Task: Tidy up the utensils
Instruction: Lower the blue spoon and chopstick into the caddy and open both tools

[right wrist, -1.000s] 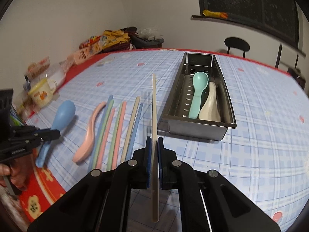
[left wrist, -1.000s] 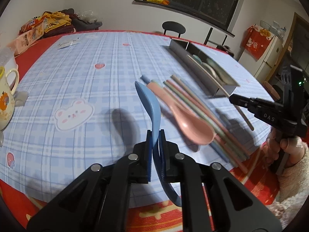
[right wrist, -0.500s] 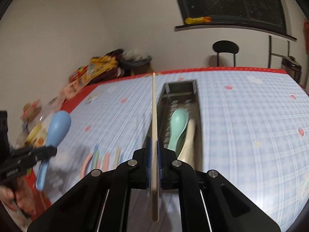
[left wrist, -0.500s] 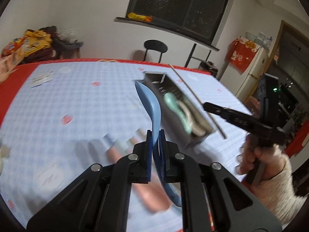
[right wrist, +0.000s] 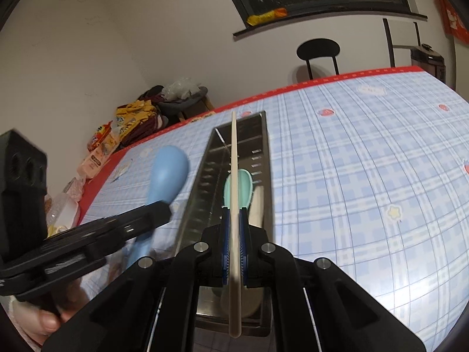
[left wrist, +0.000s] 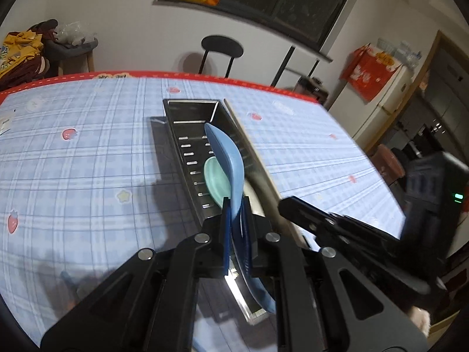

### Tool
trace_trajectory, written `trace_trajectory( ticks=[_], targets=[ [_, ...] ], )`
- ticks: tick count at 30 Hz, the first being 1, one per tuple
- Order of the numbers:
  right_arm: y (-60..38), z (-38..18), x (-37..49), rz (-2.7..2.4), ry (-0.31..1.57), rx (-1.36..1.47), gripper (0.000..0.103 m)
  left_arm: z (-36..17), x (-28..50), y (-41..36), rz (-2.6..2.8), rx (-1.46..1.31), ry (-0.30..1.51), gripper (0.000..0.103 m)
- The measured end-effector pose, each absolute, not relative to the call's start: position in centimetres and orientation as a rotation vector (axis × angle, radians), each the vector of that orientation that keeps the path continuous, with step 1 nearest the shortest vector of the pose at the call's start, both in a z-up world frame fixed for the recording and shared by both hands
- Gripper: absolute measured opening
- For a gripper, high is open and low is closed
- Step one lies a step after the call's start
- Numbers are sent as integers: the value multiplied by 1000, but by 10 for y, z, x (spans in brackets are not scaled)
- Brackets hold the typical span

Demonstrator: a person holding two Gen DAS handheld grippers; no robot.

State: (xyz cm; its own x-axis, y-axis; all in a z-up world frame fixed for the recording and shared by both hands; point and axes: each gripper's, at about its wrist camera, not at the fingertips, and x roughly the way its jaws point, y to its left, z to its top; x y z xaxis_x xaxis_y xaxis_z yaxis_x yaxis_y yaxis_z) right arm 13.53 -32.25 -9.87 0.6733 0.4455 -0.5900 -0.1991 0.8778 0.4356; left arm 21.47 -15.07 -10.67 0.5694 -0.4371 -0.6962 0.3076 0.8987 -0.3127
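My left gripper [left wrist: 236, 205] is shut on a blue spoon [left wrist: 228, 158] and holds it above the long metal utensil tray [left wrist: 187, 108]. My right gripper [right wrist: 234, 214] is shut on a beige chopstick [right wrist: 233, 158], held lengthwise over the same tray [right wrist: 261, 123]. A mint spoon [right wrist: 244, 184] and a cream spoon [right wrist: 257, 208] lie in the tray. The blue spoon [right wrist: 168, 176] in the left gripper [right wrist: 155, 218] also shows in the right wrist view, just left of the tray. The chopstick [left wrist: 249, 138] runs along the tray's right rim in the left wrist view.
The tray sits on a blue plaid tablecloth [left wrist: 88, 158] with red edging. A black chair [left wrist: 222, 48] stands behind the table. Snack bags [right wrist: 129, 117] and a mug lie at the table's far left. A red fridge cover [left wrist: 372, 73] is at the right.
Both grippers have moved from the loose utensils toward and over the tray, carrying the blue spoon and the chopstick. The remaining chopsticks and pink spoon have dropped out of view.
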Motion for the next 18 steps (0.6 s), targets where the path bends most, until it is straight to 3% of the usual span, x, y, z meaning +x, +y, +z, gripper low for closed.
trace_trajectory(
  ticks=[18],
  targets=[
    [-322, -112, 147, 343, 795, 390, 7, -133, 248, -166, -413, -118, 941, 13]
  ],
)
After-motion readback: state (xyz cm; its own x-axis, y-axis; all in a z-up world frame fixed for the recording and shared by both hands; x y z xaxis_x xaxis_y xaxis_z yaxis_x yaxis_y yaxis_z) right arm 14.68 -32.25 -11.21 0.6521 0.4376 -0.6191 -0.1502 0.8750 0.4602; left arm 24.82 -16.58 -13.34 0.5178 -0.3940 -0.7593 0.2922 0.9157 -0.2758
